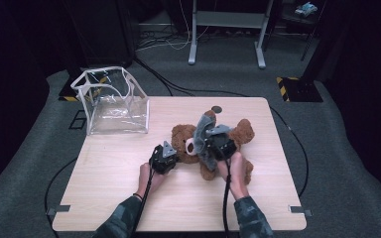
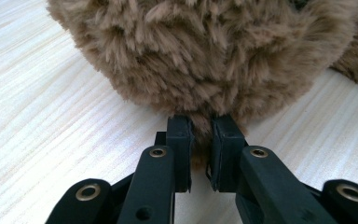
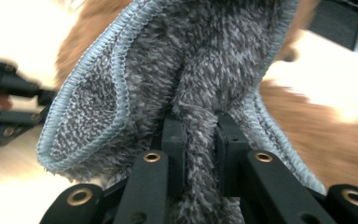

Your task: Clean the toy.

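I take the bear (image 1: 213, 141) as my landmark: it lies on its back near the middle of the table (image 1: 129, 198), head toward the left, legs toward the right edge.

My left gripper (image 1: 171, 156) sits just left of the bear's head, low over the wood. In the left gripper view its jaws are drawn nearly together on a small tuft of brown fur (image 2: 200, 135) at the bottom of the bear's head; the pads (image 2: 179, 140) press into the pile, so I call that a pinch on the bear. The head fills the top of that view, and bare table shows on both sides of it.

My right gripper (image 1: 218, 141) hangs over the bear's chest, above the body. It pinches a grey cloth (image 1: 206, 134): in the right gripper view a fold of the fuzzy fabric (image 3: 200, 93) runs down between the two jaws, which are squeezed close on it. The cloth's pale blue stitched hem (image 3: 98, 70) curls round on the left of that view, and the bear's brown fur shows blurred behind it. From the high view the cloth drapes over the bear's face and chest, with one corner standing up beyond the head.

A clear bag (image 1: 114, 101) with white trim stands upright on the far left corner of the table, well apart from the bear. A small dark disc (image 1: 217, 109) lies on the wood just beyond the bear.
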`<state>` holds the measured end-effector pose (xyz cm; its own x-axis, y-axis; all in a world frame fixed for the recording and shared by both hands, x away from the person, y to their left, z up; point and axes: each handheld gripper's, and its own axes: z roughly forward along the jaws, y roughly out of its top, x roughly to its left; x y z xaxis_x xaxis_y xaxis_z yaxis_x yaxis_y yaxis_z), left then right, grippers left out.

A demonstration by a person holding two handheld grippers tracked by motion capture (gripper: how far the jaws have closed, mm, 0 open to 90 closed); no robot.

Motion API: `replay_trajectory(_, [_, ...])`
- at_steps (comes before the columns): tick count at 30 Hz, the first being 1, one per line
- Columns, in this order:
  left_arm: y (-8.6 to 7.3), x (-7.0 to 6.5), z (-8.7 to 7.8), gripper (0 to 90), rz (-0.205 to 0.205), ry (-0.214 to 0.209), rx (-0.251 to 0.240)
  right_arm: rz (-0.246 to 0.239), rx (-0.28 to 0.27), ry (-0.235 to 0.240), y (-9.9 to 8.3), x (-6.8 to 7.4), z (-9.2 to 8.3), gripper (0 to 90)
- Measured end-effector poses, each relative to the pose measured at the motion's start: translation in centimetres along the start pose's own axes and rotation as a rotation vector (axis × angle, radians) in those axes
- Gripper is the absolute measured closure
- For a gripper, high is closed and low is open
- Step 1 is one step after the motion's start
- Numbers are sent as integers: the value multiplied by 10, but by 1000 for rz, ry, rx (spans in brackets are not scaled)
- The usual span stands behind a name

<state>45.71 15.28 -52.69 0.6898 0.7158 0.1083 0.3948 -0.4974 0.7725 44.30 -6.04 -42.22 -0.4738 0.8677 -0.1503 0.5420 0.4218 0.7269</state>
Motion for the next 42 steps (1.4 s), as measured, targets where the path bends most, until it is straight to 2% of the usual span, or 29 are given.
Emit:
replay_trajectory(1, [0, 0, 0, 802, 4, 3, 0, -24, 6, -6, -1, 9, 7, 771])
replay_trajectory(3, [0, 1, 0, 802, 2, 2, 3, -85, 17, -52, -4, 19, 15, 773])
replay_trajectory(4, [0, 1, 0, 802, 2, 2, 3, -85, 17, -52, -4, 19, 15, 773])
replay_trajectory(5, [0, 0, 0, 802, 2, 1, 2, -48, 8, -46, -7, 18, 16, 776])
replay_trajectory(8, [0, 0, 0, 802, 3, 4, 2, -26, 13, -26, -12, 10, 12, 782])
replay_trajectory(10, [0, 0, 0, 802, 1, 3, 2, -17, 12, -20, -17, 3, 7, 784])
replay_trajectory(14, [0, 1, 0, 802, 4, 0, 3, 55, 13, -14, -35, -21, -9, 787])
replay_trajectory(15, [0, 0, 0, 802, 4, -1, 3, 57, 6, -22, -39, -26, -12, 787])
replay_trajectory(17, [0, 0, 0, 802, 4, -1, 2, 98, 16, -44, -49, -39, -18, 787])
replay_trajectory(21, [0, 0, 0, 802, 4, -1, 1, 149, 45, -136, -70, -68, -21, 786])
replay_trajectory(23, [0, 0, 0, 802, 5, 0, 0, 214, 51, -116, -80, -79, -17, 786])
replay_trajectory(24, [0, 0, 0, 802, 4, -1, 2, 214, 47, -110, -81, -81, -16, 785])
replay_trajectory(28, [0, 1, 0, 802, 2, 0, 2, 193, 27, -121, -72, -72, -20, 784])
replay_trajectory(29, [0, 0, 0, 802, 3, 1, 3, 170, -8, -101, -64, -64, -26, 784])
replay_trajectory(31, [0, 0, 0, 802, 3, 1, 1, 144, -43, -75, -52, -53, -30, 784])
replay_trajectory(34, [0, 0, 0, 802, 3, 3, 3, 89, -82, -28, -32, -29, -29, 782])
replay_trajectory(36, [0, 0, 0, 802, 5, 0, 2, 42, -82, 3, -19, -12, -22, 782])
replay_trajectory(39, [0, 0, 0, 802, 5, 2, 5, -19, -56, 11, -8, 10, -3, 781])
replay_trajectory(41, [0, 0, 0, 802, 0, -2, 0, -23, -23, -5, -7, 15, 9, 782])
replay_trajectory(42, [0, 1, 0, 802, 4, 3, 1, -3, -20, 0, -9, 13, 12, 783])
